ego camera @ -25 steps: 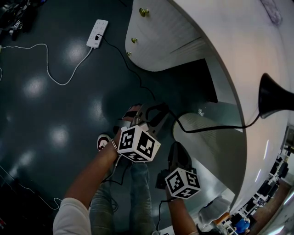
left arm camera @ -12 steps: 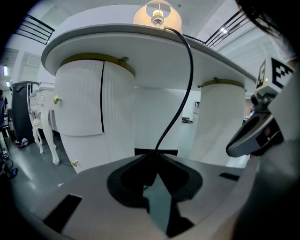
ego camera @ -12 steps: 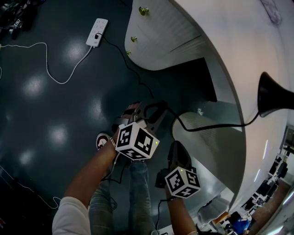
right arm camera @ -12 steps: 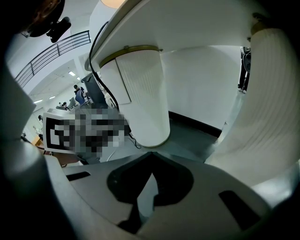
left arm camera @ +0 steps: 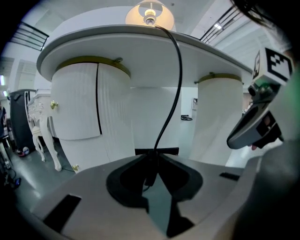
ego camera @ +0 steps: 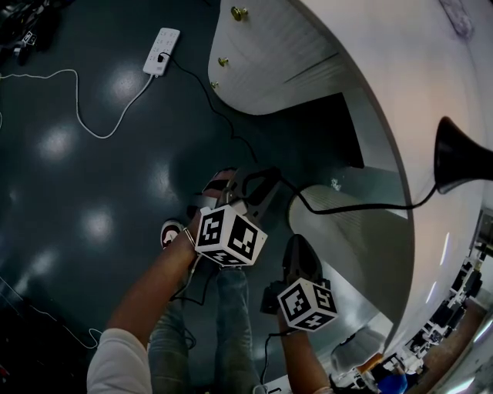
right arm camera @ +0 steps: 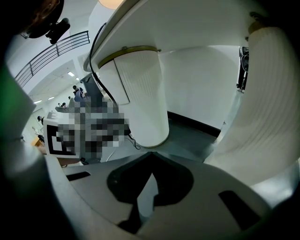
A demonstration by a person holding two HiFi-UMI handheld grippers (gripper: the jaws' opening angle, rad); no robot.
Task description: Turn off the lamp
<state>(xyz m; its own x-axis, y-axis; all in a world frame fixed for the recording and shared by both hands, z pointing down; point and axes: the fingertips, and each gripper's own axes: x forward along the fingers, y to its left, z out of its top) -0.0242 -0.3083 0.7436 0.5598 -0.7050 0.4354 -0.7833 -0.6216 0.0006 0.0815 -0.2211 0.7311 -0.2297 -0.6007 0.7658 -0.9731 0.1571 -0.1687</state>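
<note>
The lamp stands lit on the white desk; the head view shows its black shade. Its black cord hangs off the desk edge into my left gripper. The jaws are closing, and their tips pinch a thicker black piece on the cord, seemingly its inline switch. In the head view my left gripper holds the cord in front of the desk. Just to its right, my right gripper is shut with nothing between its fingers.
A white power strip with a black plug and a white cable lies on the dark floor at the far left. Two rounded desk pedestals flank the knee gap. The person's feet are below the grippers.
The left jaws have drawn closer together on the cord. Neither hand has shifted, and the lamp stays lit.
</note>
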